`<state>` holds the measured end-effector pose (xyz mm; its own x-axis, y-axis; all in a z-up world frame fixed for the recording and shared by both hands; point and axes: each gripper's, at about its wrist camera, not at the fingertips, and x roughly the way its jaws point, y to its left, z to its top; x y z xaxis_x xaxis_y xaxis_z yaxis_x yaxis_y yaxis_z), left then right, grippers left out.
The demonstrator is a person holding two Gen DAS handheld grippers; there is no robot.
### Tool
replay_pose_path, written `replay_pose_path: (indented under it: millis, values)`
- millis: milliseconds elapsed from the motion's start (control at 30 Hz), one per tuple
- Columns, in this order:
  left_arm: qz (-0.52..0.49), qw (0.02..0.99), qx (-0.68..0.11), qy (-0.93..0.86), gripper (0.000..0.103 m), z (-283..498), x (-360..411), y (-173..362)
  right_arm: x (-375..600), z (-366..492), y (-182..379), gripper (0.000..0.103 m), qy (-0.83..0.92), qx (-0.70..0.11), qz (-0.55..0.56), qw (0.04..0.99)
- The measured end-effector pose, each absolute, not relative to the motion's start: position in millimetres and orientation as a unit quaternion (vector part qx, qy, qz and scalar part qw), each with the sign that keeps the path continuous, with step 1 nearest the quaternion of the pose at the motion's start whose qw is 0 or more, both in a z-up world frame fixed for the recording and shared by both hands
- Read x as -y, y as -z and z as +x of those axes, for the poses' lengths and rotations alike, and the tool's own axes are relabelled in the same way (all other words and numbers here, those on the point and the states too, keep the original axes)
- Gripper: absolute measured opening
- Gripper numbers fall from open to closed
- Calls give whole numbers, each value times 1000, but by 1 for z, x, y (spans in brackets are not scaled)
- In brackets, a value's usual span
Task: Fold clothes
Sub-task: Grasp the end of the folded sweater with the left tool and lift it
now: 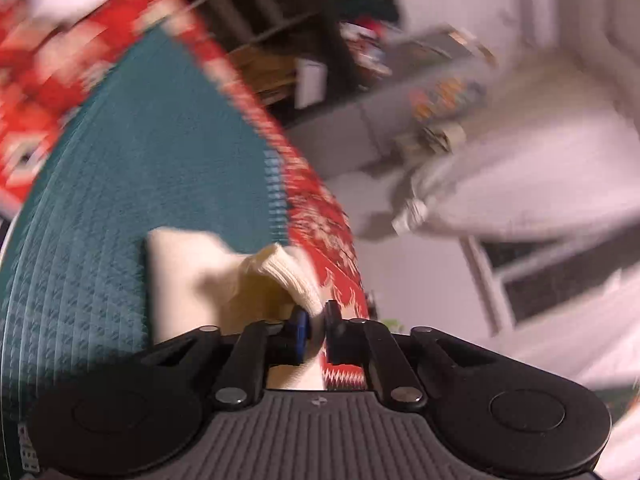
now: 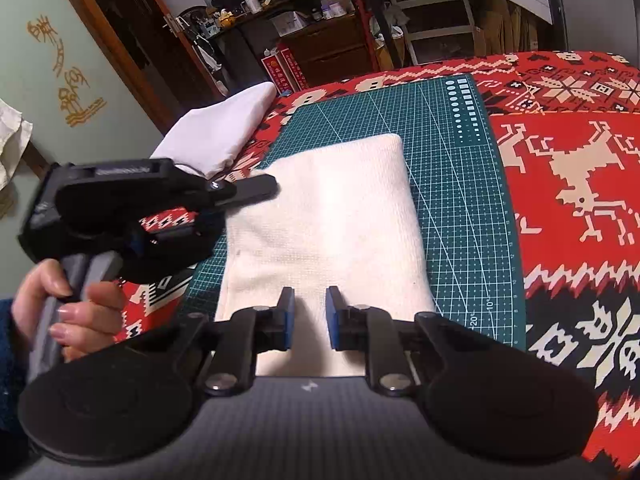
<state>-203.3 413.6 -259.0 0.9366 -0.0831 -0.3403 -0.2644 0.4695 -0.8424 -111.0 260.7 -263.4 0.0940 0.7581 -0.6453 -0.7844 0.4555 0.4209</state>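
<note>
A cream knitted garment, folded into a rectangle, lies on the green cutting mat. My left gripper is shut on the garment's ribbed edge, pinching cream cloth between its blue pads. In the right wrist view the left gripper reaches the garment's left edge, held by a hand. My right gripper hovers over the garment's near edge with its jaws a little apart and nothing between them.
A red, white and black patterned cloth covers the table under the mat. A folded white garment lies at the table's far left corner. Shelves and drawers stand behind the table. The left wrist view is motion-blurred.
</note>
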Motion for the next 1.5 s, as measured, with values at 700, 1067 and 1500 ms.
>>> replay_pose_path:
  millis: [700, 1067, 1500]
  values:
    - [-276, 915, -256, -148, 4, -193, -370, 253, -256, -108, 273, 15, -515, -428, 16, 742]
    - [-287, 914, -249, -143, 34, -183, -361, 250, -254, -110, 274, 15, -518, -427, 14, 741]
    - [-346, 898, -227, -152, 4, -176, -395, 255, -252, -111, 273, 15, -519, -426, 14, 741]
